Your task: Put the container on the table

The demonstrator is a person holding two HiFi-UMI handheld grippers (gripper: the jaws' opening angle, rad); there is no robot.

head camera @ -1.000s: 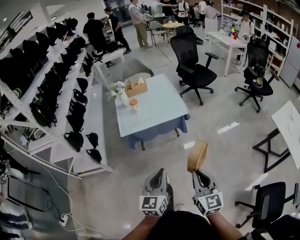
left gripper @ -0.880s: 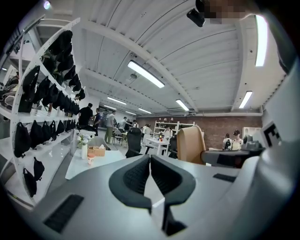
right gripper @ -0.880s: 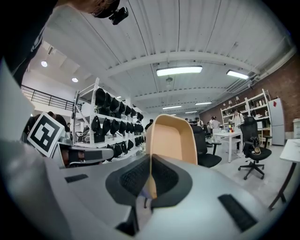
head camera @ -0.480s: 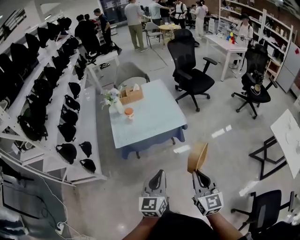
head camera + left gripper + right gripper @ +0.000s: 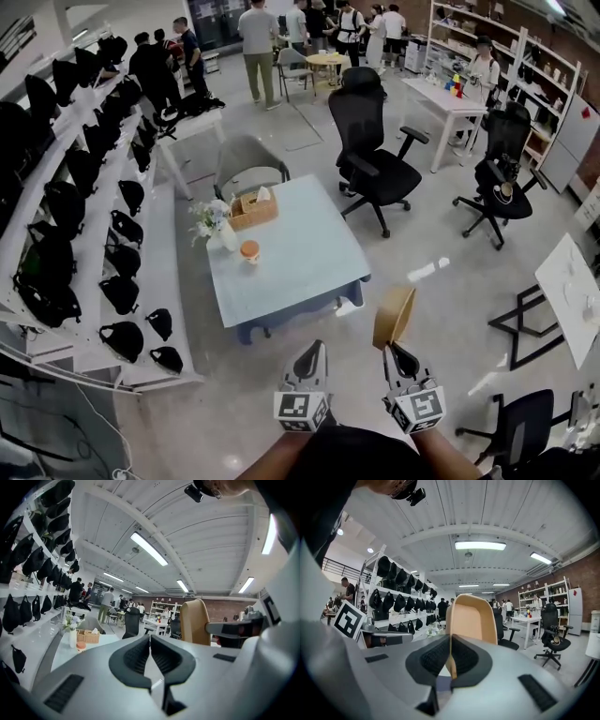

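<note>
A tan, tray-like container [image 5: 394,317] stands on edge in the air, with my right gripper [image 5: 400,357] shut on its lower rim; the right gripper view shows its hollow side [image 5: 471,619] rising above the jaws. My left gripper [image 5: 310,357] is shut and holds nothing, level with the right one. The pale blue table [image 5: 305,258] lies ahead and to the left of both grippers, over open floor. It is small in the left gripper view, at the left [image 5: 63,648].
On the table's far left stand a flower vase [image 5: 221,231], a wicker tissue box [image 5: 252,209] and an orange-lidded cup [image 5: 249,250]. Shelves of black helmets [image 5: 89,178] run along the left. Office chairs [image 5: 373,155] and several people stand beyond.
The view has moved forward: the table has come nearer and shifted left in the head view. Both grippers and the container keep the same pose.
</note>
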